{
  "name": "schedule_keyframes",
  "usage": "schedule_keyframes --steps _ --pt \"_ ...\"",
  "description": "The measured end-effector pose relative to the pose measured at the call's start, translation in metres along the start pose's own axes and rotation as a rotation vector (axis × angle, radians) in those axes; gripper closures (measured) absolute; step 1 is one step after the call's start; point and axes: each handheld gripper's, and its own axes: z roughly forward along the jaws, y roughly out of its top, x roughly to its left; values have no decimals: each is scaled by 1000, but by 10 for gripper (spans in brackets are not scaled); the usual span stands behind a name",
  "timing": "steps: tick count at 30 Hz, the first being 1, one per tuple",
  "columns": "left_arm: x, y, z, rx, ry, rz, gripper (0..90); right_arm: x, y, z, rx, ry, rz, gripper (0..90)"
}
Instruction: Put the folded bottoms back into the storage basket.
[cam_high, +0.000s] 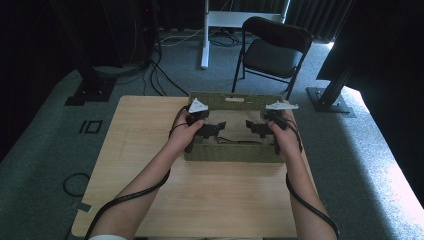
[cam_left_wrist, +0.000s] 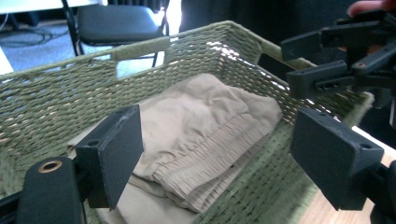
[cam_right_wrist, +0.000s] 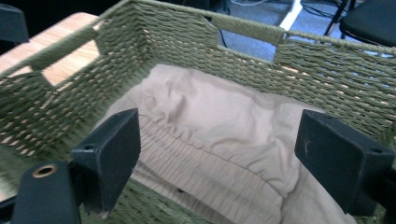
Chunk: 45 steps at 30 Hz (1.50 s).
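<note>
**Woven basket, folded cloth, two grippers over it**

Now: olive-green woven rectangular basket (cam_high: 227, 153) sits on a pale wood-grain tabletop (cam_high: 210, 200), toward its far edge. Weave is coarse cord in tight horizontal rows; rim is a thicker wrapped band. Cut-out handle slots show in the walls in both gripper views.

Inside the basket: a folded beige cloth garment (cam_left_wrist: 205, 135), soft matte fabric, lightly creased. A gathered, finely ribbed band runs across it, like an elastic waistband. It lies flat on the basket floor and reaches near the walls.

Left gripper (cam_high: 212, 130): black, blocky plastic, grey three-cornered plate on top, held over the basket's left half. Its own view shows two flat rectangular jaw pads standing wide apart, nothing between them, the cloth below and clear of both pads. Not gripping anything.

Right gripper (cam_high: 252, 129): same build, over the basket's right half, pointing inward toward the other. Its own view shows the pads spread wide, the cloth beneath, no contact that I can make out. Holding nothing.

Both grippers hang above the cloth, tips facing each other across the basket's middle. A black cable trails from each along the forearms toward the table's near edge.

Beyond the basket: black folding chair (cam_high: 272, 50) on grey carpet.
</note>
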Motion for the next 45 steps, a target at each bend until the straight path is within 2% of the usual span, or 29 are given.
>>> schedule_keyframes --steps 4,8,11,14,15,23,26,29,31,34,38,42,45 --pt "-11 -5 -8 -19 -34 15 186 5 -6 -6 -16 22 -13 139" --pt "-19 -13 -16 -14 -42 31 186 12 -13 -13 -31 58 -30 134" --pt "-24 -18 -22 -26 -35 59 186 17 -18 -20 -47 72 -31 134" --pt "-31 -23 -29 -40 -51 57 186 23 -25 -26 -57 94 -38 133" --pt "-34 -26 -31 -25 -60 60 185 25 -27 -28 -58 100 -48 128" --pt "-54 -42 -43 8 -85 104 185 38 -46 -43 -76 106 -85 127" --pt "-59 -49 -46 12 -99 110 185 42 -53 -45 -77 118 -93 126" --pt "-64 -56 -49 5 -119 100 186 47 -61 -47 -79 111 -103 123" --pt "-66 -61 -51 -4 -126 95 185 50 -68 -46 -83 110 -97 122" --pt "-69 -72 -52 9 -139 101 185 53 -78 -44 -81 127 -96 122" --pt "-67 -85 -53 17 -121 109 185 55 -92 -44 -85 110 -108 122" --pt "-63 -95 -54 18 -129 68 185 57 -107 -45 -85 110 -115 122" --pt "-61 -106 -54 42 -113 72 185 56 -116 -44 -73 100 -122 122"
